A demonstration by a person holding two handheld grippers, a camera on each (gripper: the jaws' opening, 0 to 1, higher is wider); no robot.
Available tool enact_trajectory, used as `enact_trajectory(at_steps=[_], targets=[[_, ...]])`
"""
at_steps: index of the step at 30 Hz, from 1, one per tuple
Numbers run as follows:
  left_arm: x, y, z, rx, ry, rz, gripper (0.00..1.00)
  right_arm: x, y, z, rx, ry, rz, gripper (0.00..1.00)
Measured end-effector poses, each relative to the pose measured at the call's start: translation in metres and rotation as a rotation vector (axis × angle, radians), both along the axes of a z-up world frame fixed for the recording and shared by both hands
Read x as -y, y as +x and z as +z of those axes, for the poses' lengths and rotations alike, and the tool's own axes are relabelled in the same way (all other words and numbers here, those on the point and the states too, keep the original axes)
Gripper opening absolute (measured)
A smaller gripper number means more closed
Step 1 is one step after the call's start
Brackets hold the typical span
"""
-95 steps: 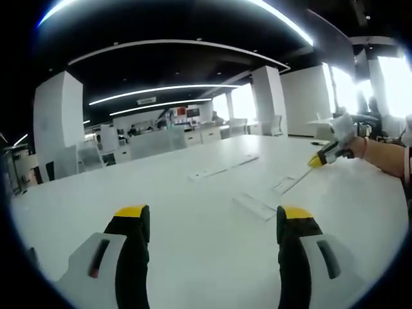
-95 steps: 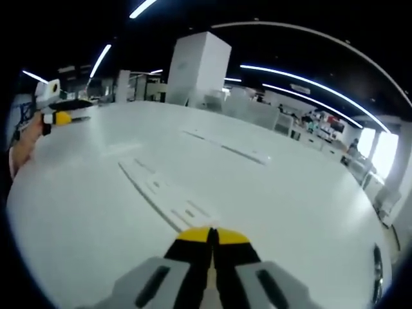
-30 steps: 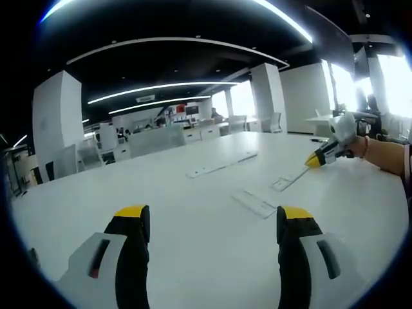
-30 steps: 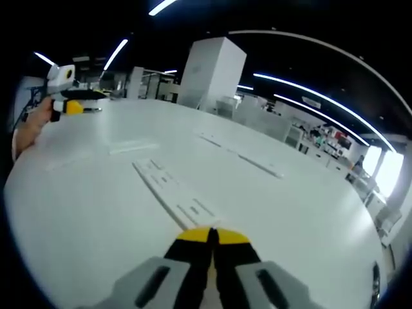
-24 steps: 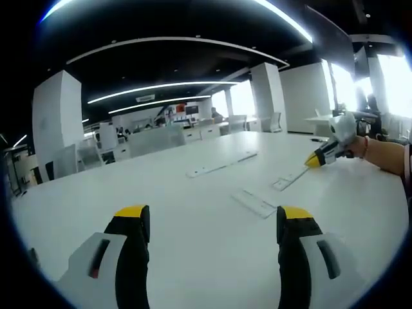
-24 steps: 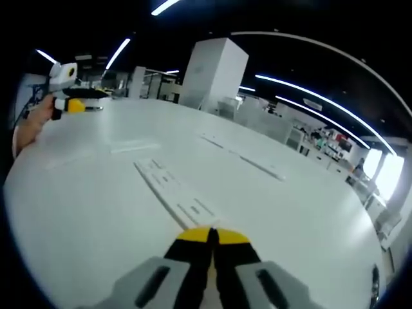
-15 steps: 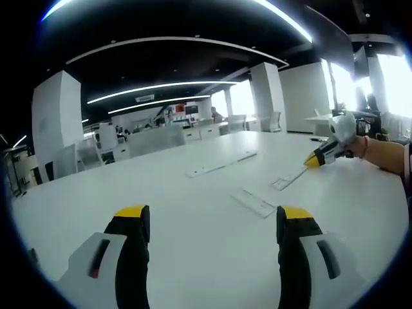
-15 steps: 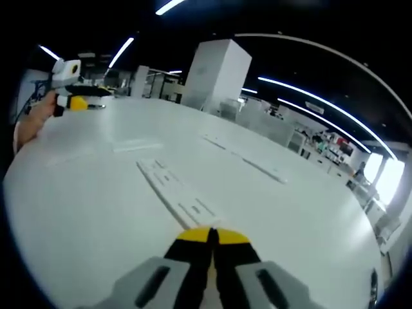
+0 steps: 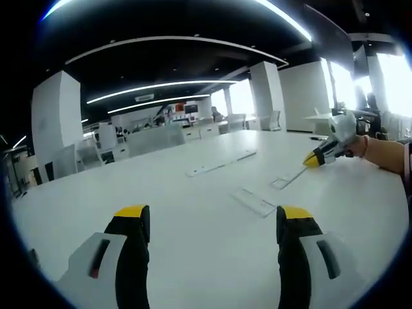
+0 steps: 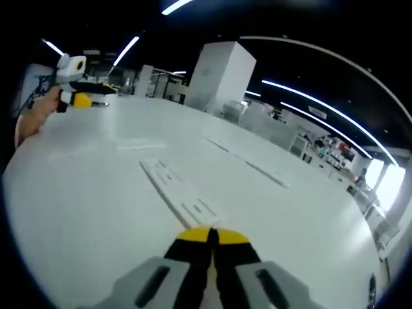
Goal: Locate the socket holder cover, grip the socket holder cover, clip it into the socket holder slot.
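A long white slotted strip, the socket holder (image 10: 175,191), lies on the white table (image 10: 77,212), its near end just ahead of my right gripper (image 10: 210,234), whose jaws are shut with no gap. A short flat white piece, probably the cover (image 9: 254,202), lies on the table ahead of my left gripper (image 9: 214,214), which is open and holds nothing. The right gripper (image 9: 315,160) enters the left gripper view from the right, held by a hand, its yellow tip at the end of the strip (image 9: 286,181). The left gripper (image 10: 82,99) is far off at upper left.
A second long white strip (image 9: 222,165) lies farther back on the table, also seen as the strip (image 10: 248,165). A flat white piece (image 10: 139,146) lies left of the holder. Beyond the table's far edge are office desks, chairs and a white pillar (image 10: 221,80).
The right gripper view has shifted slightly, so its camera moved a little. The strips and pieces lie where they were. The left gripper view is unchanged.
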State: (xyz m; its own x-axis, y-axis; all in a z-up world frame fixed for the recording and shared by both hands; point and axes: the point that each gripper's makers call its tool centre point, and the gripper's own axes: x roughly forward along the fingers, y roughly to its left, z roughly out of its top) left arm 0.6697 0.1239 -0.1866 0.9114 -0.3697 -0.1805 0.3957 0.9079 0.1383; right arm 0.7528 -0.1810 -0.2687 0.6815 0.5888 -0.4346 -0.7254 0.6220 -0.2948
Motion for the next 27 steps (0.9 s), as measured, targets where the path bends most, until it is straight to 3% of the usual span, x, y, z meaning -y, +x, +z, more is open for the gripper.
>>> enact_trajectory(at_steps=[18, 27], targets=[[-0.0037, 0.0006, 0.0000, -0.001, 0.001, 0.008, 0.79, -0.0002, -0.0029, 0.0000, -0.005, -0.006, 0.001, 0.06], [-0.0063, 0.0020, 0.0008, -0.002, 0.000, 0.012, 0.79, 0.0053, -0.0085, 0.0002, -0.056, -0.011, 0.004, 0.07]])
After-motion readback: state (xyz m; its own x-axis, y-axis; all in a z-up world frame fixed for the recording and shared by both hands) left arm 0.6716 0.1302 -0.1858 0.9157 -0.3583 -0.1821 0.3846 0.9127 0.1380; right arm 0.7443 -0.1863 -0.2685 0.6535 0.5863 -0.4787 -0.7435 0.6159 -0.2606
